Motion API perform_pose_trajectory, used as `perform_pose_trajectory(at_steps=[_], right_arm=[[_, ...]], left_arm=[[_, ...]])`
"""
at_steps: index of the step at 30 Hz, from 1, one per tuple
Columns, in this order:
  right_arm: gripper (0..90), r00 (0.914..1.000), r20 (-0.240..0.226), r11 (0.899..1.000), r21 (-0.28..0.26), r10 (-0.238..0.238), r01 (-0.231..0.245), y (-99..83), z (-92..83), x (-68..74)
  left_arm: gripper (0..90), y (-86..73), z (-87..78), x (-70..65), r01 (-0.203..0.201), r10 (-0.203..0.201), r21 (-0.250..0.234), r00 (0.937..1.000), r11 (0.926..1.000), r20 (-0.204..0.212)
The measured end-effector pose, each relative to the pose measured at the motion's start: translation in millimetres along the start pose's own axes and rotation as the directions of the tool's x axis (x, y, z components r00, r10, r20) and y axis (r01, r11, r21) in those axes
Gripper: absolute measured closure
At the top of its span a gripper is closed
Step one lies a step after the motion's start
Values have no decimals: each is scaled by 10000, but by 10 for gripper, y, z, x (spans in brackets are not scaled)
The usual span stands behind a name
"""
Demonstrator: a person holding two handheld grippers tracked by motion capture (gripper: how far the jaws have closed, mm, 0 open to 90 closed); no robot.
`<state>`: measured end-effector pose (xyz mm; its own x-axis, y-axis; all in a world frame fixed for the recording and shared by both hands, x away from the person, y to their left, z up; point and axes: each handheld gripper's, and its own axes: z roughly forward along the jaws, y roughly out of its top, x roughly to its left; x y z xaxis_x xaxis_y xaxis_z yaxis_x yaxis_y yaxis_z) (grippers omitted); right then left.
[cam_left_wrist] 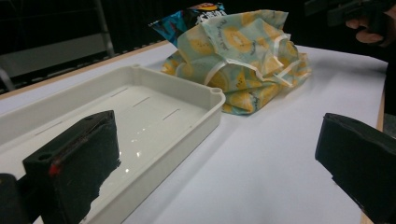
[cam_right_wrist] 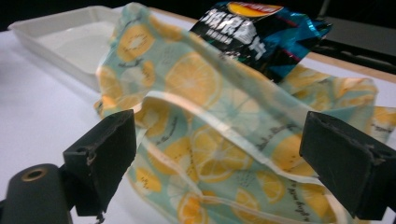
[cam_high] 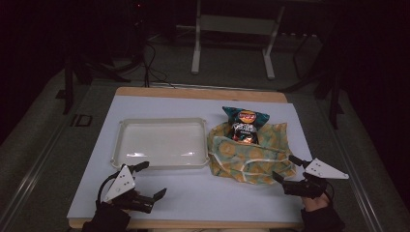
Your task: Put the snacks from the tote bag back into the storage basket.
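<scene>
So on the white-topped table (cam_high: 193, 203) with a wooden edge there's a crumpled pale green fabric bag printed with yellow lemon slices (cam_high: 249, 152), sitting right of centre, and a dark blue crisp packet with an orange logo (cam_high: 245, 123) pokes out of its mouth at the 12 o'clock end. The packet's lower half is tucked inside the fabric; the top half sticks out past the opening toward the far edge of the table. Just beside the bag at its 9 o'clock is a shallow cream plastic rectangular tray (cam_high: 162, 123), its corner close to the fabric, though I can't tell if they actually touch.

The right gripper (cam_high: 286, 170) is at about 4 o'clock from the bag, fingers spread wide and grasping nothing. In the right gripper view the two black fingers (cam_right_wrist: 105, 149) stand either side of the bag's near folds with the cloth (cam_right_wrist: 215, 140) between them but not pinched, and the packet (cam_right_wrist: 261, 32) rises behind.

The left gripper (cam_high: 150, 180) sits near the front edge of the table at around 6 o'clock from the tray, well apart from the bag. Its fingers are released too, holding nothing. In the left gripper view one finger (cam_left_wrist: 79, 163) overlaps the tray's (cam_left_wrist: 187, 126) near wall, and the bag (cam_left_wrist: 243, 60) lies further off at 1 o'clock.
</scene>
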<state>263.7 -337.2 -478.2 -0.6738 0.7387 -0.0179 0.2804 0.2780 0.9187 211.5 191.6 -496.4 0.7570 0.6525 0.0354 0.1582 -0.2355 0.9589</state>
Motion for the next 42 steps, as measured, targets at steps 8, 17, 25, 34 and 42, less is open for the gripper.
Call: perform_pose_trajectory(at_steps=[8, 17, 25, 34, 42], right_arm=[[109, 9993, -158, 9985, 426, -347, 353, 60, -75, -36], [109, 9974, -625, 9945, 954, -363, 421, 98, -72, -16], [107, 9836, -1672, 9912, 1005, -682, 858, 154, -50, 71], [106, 9763, -1981, 9945, 395, -874, 970, 295, -95, 87], [110, 9691, -2100, 9904, 197, -1297, 1368, 442, -106, 112]], left_arm=[[2, 4, -48, -32, 9, -11, -43, 9994, 10000, -346], [2, -7, -71, -60, 164, -162, 116, 9997, 9998, -163], [2, 4, -61, -60, 257, -257, 46, 9996, 9997, -127], [2, 8, -47, -81, 195, -196, 122, 9998, 9997, 50], [2, 13, -37, -100, 146, -148, 123, 9998, 9998, 143]])
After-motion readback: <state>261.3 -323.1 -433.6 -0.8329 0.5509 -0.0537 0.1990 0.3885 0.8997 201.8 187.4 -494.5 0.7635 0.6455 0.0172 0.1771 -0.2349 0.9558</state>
